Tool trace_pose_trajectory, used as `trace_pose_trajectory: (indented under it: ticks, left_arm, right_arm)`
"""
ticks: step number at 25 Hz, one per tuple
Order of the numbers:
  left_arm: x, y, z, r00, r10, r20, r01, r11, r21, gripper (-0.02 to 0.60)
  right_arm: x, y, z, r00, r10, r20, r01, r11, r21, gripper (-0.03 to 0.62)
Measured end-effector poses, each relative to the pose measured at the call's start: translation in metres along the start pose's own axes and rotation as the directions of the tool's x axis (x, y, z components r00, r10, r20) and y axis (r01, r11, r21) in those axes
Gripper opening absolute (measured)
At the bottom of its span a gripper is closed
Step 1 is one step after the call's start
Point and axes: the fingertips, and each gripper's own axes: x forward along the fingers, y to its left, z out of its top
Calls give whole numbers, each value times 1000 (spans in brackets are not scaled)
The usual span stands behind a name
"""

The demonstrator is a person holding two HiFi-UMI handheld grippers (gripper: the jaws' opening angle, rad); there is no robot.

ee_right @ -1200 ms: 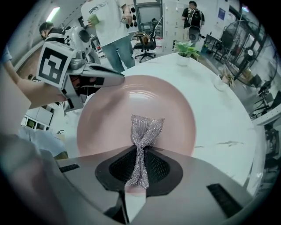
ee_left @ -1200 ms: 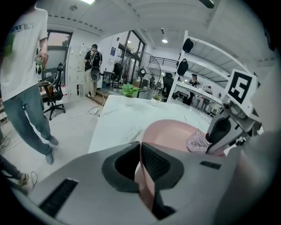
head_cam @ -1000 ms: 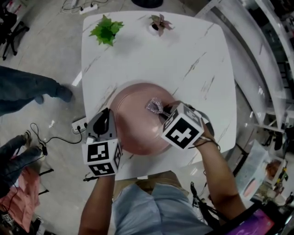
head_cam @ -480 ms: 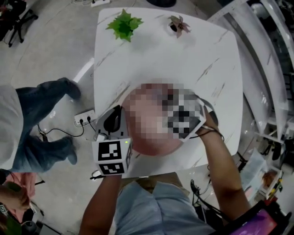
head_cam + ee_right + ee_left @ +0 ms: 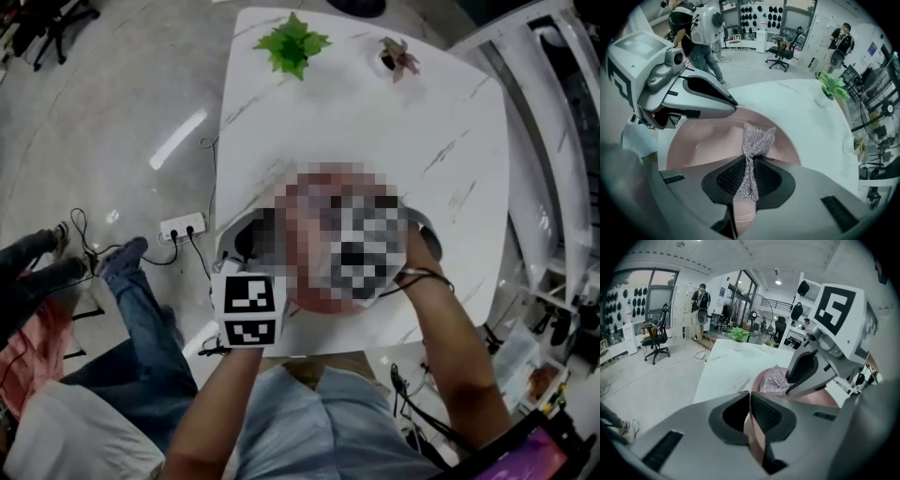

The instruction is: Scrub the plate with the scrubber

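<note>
Bystander (image 5: 141, 319) moved; right gripper (image 5: 749, 161) pinches silvery scrubber (image 5: 757, 138) on pink plate (image 5: 703, 140).

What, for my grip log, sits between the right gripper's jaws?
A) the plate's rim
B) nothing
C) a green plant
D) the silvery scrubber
D: the right gripper view shows the silvery scrubber pinched between the jaws of the right gripper, with its free end spread over the pink plate.

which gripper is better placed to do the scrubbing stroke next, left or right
Right. The right gripper is shut on the scrubber, whose free end spreads over the pink plate. The left gripper is shut on the plate's rim, so it is probably best used to steady it.
</note>
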Motion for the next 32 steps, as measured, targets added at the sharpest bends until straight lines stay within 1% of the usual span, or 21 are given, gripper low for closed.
trace_pose_trajectory:
  ticks: [5, 13, 17, 22, 27, 32]
  left_arm:
    - [0, 0, 0, 1000, -1, -5, 1, 1000, -13, 17]
    - [-2, 1, 0, 1000, -4, -7, 4, 1000, -27, 17]
    - [-2, 2, 0, 1000, 2, -9, -2, 1000, -23, 17]
    - [-1, 3, 0, 1000, 10, -9, -10, 1000, -20, 17]
    - [-2, 3, 0, 1000, 11, -12, -12, 1000, -19, 17]
    - [-1, 2, 0, 1000, 12, -18, -12, 1000, -16, 17]
  right_arm:
    - [1, 27, 13, 999, 32, 24, -31, 998, -49, 71]
    - [1, 78, 11, 993, 115, 33, -111, 987, -113, 71]
    - [-2, 99, 5, 988, 149, 37, -143, 982, -127, 71]
    - [-4, 115, -8, 983, 179, 35, -174, 977, -124, 71]
    - [-11, 127, -18, 975, 218, 48, -213, 972, -98, 71]
    - [-13, 124, -38, 975, 218, 32, -217, 976, -33, 71]
